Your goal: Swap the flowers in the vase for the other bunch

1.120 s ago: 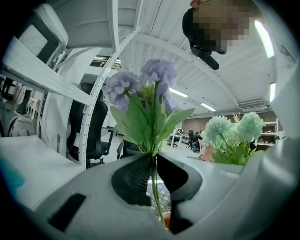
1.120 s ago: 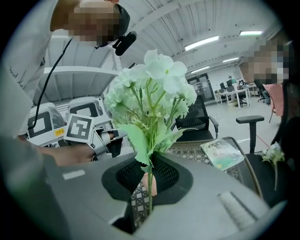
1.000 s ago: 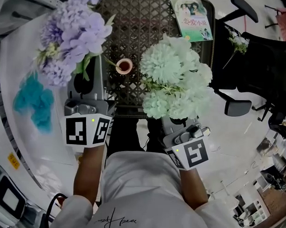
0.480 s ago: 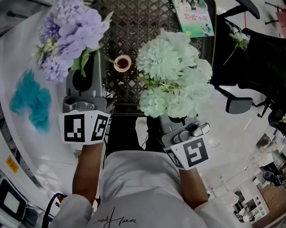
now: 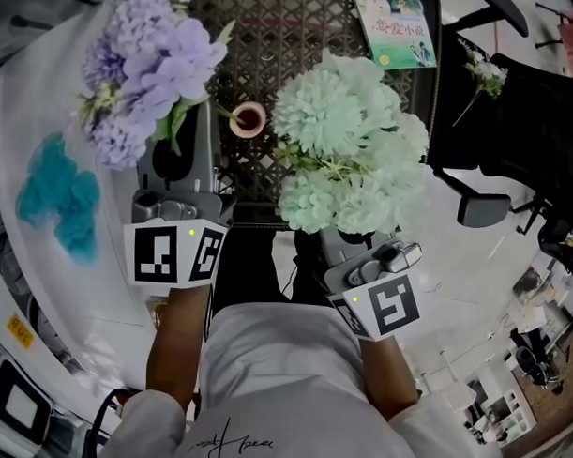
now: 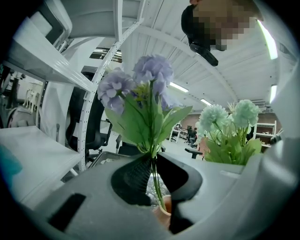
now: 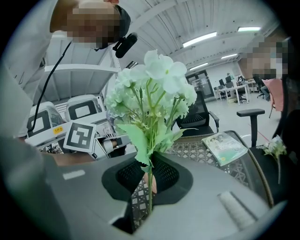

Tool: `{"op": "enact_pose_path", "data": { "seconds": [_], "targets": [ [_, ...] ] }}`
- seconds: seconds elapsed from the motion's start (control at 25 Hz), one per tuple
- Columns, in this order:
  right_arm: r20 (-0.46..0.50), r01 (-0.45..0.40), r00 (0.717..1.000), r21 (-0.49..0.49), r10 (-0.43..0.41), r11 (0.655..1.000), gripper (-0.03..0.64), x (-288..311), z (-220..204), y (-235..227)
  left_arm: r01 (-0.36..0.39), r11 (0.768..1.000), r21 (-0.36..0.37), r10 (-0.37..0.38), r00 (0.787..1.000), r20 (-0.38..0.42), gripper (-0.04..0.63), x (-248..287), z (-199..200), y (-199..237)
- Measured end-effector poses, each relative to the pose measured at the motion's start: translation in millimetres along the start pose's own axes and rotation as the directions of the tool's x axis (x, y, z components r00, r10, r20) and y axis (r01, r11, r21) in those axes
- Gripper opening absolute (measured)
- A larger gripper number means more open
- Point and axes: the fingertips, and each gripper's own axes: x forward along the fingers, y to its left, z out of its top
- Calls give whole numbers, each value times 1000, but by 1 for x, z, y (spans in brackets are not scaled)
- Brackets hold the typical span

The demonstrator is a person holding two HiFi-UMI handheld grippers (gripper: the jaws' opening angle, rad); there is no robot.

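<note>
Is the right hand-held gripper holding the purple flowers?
No, the right hand-held gripper is shut on the stems of the pale green flowers, while the purple flowers are in the left hand-held gripper.

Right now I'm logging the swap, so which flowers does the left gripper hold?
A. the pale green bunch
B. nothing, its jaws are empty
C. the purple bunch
C: the left gripper has its jaws closed on the stems of the purple bunch, while the pale green bunch sits in the right gripper.
</note>
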Motion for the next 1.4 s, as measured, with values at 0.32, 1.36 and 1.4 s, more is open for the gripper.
{"op": "enact_pose_path", "data": {
  "seconds": [0.32, 1.36, 1.4],
  "targets": [
    [-8, 5, 1000, 0, -5, 1000, 46, -2, -9, -5, 11, 1000, -3, -11, 1000, 12, 44, 1, -7, -5],
    [-8, 2, 1000, 15, -2, 1000, 46, -4, -10, -6, -11, 1000, 19, 11, 1000, 11, 46, -9, -17, -7],
    [-10, 2, 1000, 16, -2, 1000, 46, -4, -11, -6, -13, 1000, 20, 13, 1000, 10, 46, -9, -17, -7]
  ]
}}
